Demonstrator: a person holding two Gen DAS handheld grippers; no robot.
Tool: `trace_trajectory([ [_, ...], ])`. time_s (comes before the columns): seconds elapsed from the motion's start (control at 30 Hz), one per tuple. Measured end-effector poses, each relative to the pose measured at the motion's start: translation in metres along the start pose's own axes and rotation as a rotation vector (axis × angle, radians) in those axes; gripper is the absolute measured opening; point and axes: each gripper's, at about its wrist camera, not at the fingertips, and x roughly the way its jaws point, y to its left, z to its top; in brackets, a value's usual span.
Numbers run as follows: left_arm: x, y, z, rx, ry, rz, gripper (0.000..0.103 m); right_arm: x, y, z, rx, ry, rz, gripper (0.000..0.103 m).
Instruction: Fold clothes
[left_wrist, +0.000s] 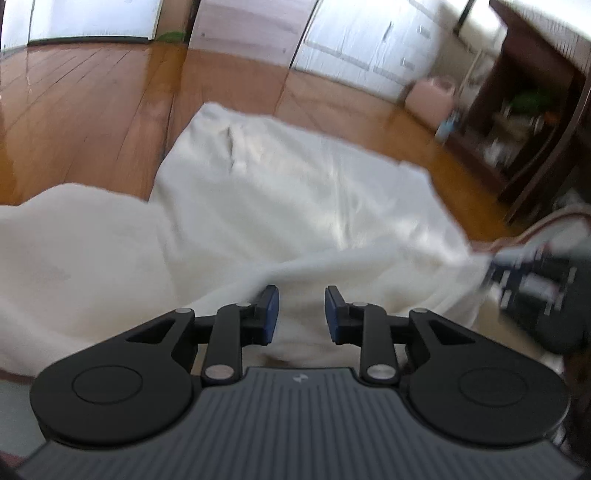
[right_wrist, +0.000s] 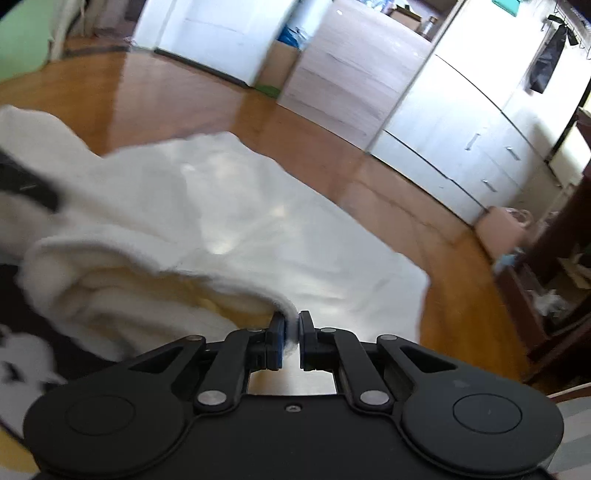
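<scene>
A white fleecy garment lies spread on the wooden floor, its near part bunched and lifted. My left gripper is open just above the near fold, with cloth under and between the jaws but not pinched. My right gripper is shut on a near edge of the white garment, which rises in a rolled fold to its left. The right gripper also shows blurred at the right edge of the left wrist view, with cloth stretched to it. A dark part of the left gripper shows at the left edge of the right wrist view.
Wooden floor surrounds the garment. White cabinets line the far wall. A pink bin stands by a dark wooden shelf unit at the right. A patterned dark rug lies at lower left.
</scene>
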Motion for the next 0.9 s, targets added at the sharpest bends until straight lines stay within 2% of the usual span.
trace_trajectory([
  [0.03,0.002,-0.002,-0.003,0.032,0.026,0.045,0.038,0.008,-0.009,-0.001,0.014,0.015,-0.004,0.007],
  [0.07,0.005,-0.002,-0.006,0.049,0.047,0.064,0.039,0.012,-0.018,-0.004,0.054,0.033,0.015,0.007],
  [0.13,0.008,0.002,-0.01,0.016,0.084,0.044,0.039,0.016,-0.03,-0.009,0.161,0.055,0.077,0.007],
  [0.2,0.006,0.008,-0.009,-0.037,0.083,0.013,0.039,0.014,-0.038,-0.013,0.261,0.078,0.124,0.007],
  [0.33,-0.015,0.004,-0.006,-0.066,0.024,-0.151,0.039,0.009,-0.053,-0.024,0.493,0.112,0.221,0.009],
  [0.4,-0.023,-0.007,-0.007,-0.031,0.028,-0.259,0.039,0.008,-0.065,-0.034,0.678,0.137,0.293,0.009],
  [0.47,-0.018,-0.018,-0.015,-0.01,0.073,-0.313,0.042,0.009,-0.077,-0.046,0.859,0.153,0.351,0.009],
  [0.57,-0.006,-0.035,-0.03,0.016,0.154,-0.371,0.044,0.012,-0.087,-0.061,1.017,0.167,0.423,0.009],
  [0.63,0.007,-0.045,-0.035,0.062,0.194,-0.332,0.045,0.009,-0.089,-0.066,1.056,0.172,0.445,0.009],
  [0.73,0.022,-0.066,-0.039,0.21,0.199,-0.196,0.046,0.006,-0.089,-0.07,1.063,0.167,0.457,0.009],
  [0.8,0.03,-0.073,-0.041,0.261,0.198,-0.127,0.041,0.002,-0.087,-0.069,1.023,0.153,0.452,0.009],
  [0.87,0.032,-0.072,-0.038,0.261,0.168,-0.099,0.015,-0.002,-0.085,-0.067,0.977,0.138,0.444,0.009],
  [0.9,0.029,-0.07,-0.036,0.264,0.13,-0.087,0.015,-0.005,-0.082,-0.063,0.93,0.128,0.431,0.009],
])
